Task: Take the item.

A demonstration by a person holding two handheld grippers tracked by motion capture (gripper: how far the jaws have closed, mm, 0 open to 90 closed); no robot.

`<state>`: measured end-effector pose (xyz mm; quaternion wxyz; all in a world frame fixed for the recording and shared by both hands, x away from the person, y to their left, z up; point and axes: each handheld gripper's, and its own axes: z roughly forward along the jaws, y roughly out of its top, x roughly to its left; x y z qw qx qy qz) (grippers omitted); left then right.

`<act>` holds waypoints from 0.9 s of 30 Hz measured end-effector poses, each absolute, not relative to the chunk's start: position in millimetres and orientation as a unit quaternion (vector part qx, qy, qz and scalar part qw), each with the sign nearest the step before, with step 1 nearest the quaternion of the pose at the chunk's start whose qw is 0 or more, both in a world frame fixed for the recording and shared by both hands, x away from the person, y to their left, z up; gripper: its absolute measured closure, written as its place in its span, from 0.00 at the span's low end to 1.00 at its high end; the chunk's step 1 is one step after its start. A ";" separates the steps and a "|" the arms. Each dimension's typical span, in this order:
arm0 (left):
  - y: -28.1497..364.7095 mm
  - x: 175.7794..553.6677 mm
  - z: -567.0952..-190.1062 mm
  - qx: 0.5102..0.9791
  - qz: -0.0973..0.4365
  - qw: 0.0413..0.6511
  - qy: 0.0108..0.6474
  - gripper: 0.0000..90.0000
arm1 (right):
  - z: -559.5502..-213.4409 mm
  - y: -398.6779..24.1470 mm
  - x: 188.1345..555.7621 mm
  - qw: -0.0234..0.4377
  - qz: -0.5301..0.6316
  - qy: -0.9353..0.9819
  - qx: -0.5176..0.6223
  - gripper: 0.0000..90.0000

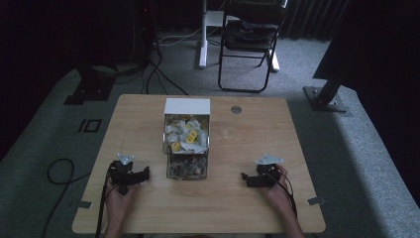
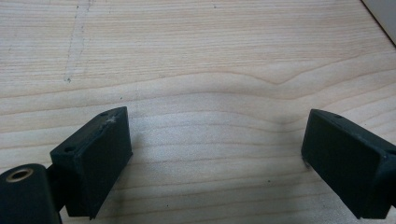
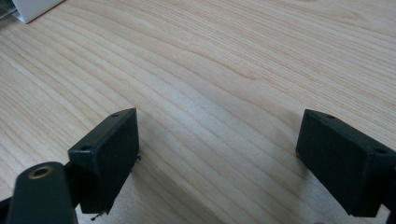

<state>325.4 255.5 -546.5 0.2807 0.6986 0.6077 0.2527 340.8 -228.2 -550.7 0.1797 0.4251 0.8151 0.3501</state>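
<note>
Box (image 1: 186,105) between left gripper (image 1: 143,173), right gripper (image 1: 245,176)

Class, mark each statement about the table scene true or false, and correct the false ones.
1. The left gripper holds a packet. False: its fingers stand apart over bare table.
2. The right gripper is open. True.
3. The box stands between the two grippers. True.
4. The box is empty. False: it holds white and yellow packets.
5. A chair stands on the floor beyond the table. True.
</note>
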 end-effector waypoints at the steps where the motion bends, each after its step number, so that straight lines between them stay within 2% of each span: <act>1: 255.4 325.4 -546.5 0.699 0.253 0.281 0.608 0.10 | -550.7 -228.2 340.7 0.179 0.350 0.816 0.423 0.15; 14: 255.5 325.4 -546.5 0.699 0.253 0.281 0.608 0.10 | -550.9 -226.6 340.0 0.171 0.354 0.825 0.405 0.13; 21: 255.5 325.4 -546.5 0.699 0.253 0.281 0.608 0.10 | -547.0 -224.0 336.3 0.159 0.355 0.827 0.405 0.21; 27: 255.5 325.4 -546.5 0.698 0.253 0.281 0.608 0.10 | -539.2 -215.5 329.9 0.168 0.363 0.828 0.394 0.25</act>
